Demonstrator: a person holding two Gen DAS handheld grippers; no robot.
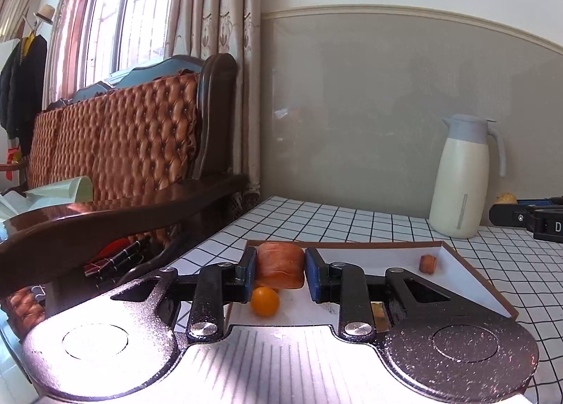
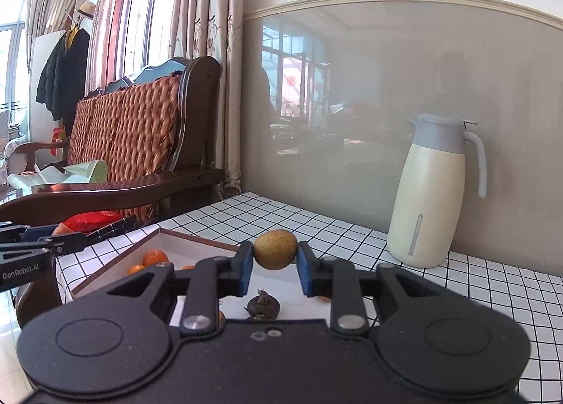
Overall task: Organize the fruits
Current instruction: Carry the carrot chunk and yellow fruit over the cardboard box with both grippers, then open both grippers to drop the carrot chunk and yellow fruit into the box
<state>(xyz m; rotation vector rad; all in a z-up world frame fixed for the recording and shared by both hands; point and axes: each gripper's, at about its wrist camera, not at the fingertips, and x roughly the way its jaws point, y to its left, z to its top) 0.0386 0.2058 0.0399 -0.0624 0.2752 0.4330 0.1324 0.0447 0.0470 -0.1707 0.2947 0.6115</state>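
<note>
In the left wrist view my left gripper (image 1: 279, 268) is shut on a large orange-brown fruit (image 1: 280, 263), held just above the white tray (image 1: 471, 273). A small round orange fruit (image 1: 264, 301) lies in the tray below it, and a small brown fruit (image 1: 428, 263) lies further right. In the right wrist view my right gripper (image 2: 275, 258) is shut on a yellow-brown round fruit (image 2: 275, 249), held above the tray (image 2: 197, 240). A dark brown fruit (image 2: 263, 306) lies in the tray below. Orange fruits (image 2: 155, 258) sit at the tray's left corner.
A cream thermos jug (image 1: 461, 178) with a grey lid stands on the checked tablecloth (image 1: 316, 221) by the wall; it also shows in the right wrist view (image 2: 427, 193). A wooden sofa (image 1: 133, 143) stands left of the table.
</note>
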